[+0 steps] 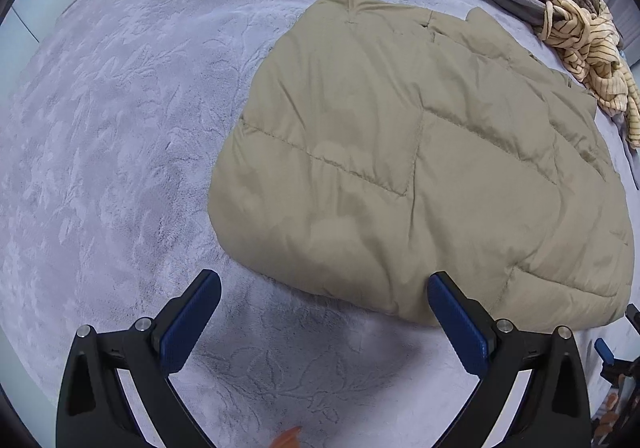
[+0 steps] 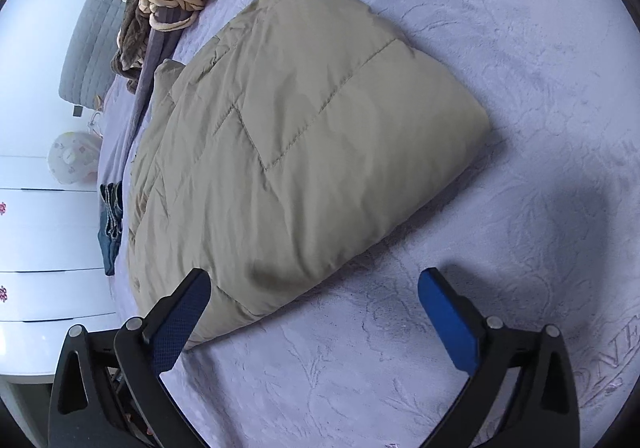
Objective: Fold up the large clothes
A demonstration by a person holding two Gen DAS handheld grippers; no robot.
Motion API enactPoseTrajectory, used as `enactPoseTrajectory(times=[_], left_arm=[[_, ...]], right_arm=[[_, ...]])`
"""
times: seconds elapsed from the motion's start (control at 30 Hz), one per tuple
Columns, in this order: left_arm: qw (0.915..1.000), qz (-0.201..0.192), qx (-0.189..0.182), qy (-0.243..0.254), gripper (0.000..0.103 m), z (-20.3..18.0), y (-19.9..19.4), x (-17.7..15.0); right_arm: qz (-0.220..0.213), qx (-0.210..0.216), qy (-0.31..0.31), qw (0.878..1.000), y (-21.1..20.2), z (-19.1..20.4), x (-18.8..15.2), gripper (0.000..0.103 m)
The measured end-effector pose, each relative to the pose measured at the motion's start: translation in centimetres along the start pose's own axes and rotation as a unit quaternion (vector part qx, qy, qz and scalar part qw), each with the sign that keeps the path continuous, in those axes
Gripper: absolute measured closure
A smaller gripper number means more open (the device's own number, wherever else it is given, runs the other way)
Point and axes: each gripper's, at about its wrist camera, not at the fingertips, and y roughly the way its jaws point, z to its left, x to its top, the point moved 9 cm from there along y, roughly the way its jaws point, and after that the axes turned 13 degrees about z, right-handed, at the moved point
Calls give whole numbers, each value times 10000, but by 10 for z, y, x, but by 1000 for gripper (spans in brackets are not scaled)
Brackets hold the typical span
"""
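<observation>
Two spread, empty jaws: my left hand-held gripper [image 1: 324,288] and right hand-held gripper [image 2: 314,286] hover at the folded beige puffer jacket's [image 1: 400,151] near edge on the bed [image 1: 120,127]; soft, light, slippery-looking, best pinched along this puffy hem.

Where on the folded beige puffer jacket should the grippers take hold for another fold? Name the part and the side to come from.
Grip the beige puffer jacket along its rounded near edge, one corner each, coming from above on the near side. The left gripper and right gripper are both open and already straddle those corners. The puffy edge bulges off the lavender bedspread.
</observation>
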Motion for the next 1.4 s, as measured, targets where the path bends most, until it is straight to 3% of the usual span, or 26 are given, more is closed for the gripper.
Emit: enactPoseTrajectory(times=[0.2, 0.33, 0.4, 0.47, 0.57, 0.73, 0.87, 0.93, 0.97, 1.0, 1.03, 1.07, 1.13, 1.23, 1.4], left_arm=[[9966, 232, -716, -335, 0, 4, 15, 1], [9948, 245, -661, -732, 0, 23, 24, 7], [9922, 232, -888, -842, 0, 28, 28, 11], [9858, 354, -1364, -917, 0, 26, 36, 15], [9635, 567, -2330, -1188, 0, 20, 47, 22], [9447, 214, -2882, -1547, 0, 24, 48, 49], [9405, 44, -2943, -1698, 1, 20, 51, 64], [9485, 2, -2739, -1592, 23, 17, 51, 71], [9510, -15, -2719, -1472, 47, 14, 48, 73], [9485, -75, -2885, -1309, 70, 9, 42, 75], [9496, -133, -2885, -1215, 75, 9, 38, 77], [9546, -221, -2773, -1062, 77, 8, 31, 78], [9629, -366, -2560, -769, 80, 1, 18, 79], [9696, -573, -2346, -392, 82, -7, -4, 76], [9730, -743, -2176, 184, 82, -6, -33, 57]], right_arm=[[64, 202, 195, 9996, 11, -1, 4, 0], [103, 460, 370, 9982, 16, 0, 8, 0], [92, 642, 514, 9966, 20, -1, 12, 0], [118, 855, 658, 9941, 25, 0, 15, 0], [181, 1263, 766, 9889, 35, 8, 22, 0], [236, 1797, 565, 9818, 47, 38, 38, 0], [279, 1725, 634, 9826, 60, 40, 42, 0], [269, 1764, 750, 9811, 62, 36, 44, 0], [266, 1815, 808, 9797, 61, 36, 44, 1], [261, 1853, 873, 9784, 60, 34, 43, 5], [261, 1823, 929, 9785, 58, 32, 42, 21], [270, 1732, 1010, 9793, 57, 28, 41, 31], [257, 1919, 1128, 9746, 55, 26, 37, 60], [96, 1901, 1032, 9763, 45, 28, 31, 75], [-60, 1955, 846, 9770, 23, 34, 10, 79]])
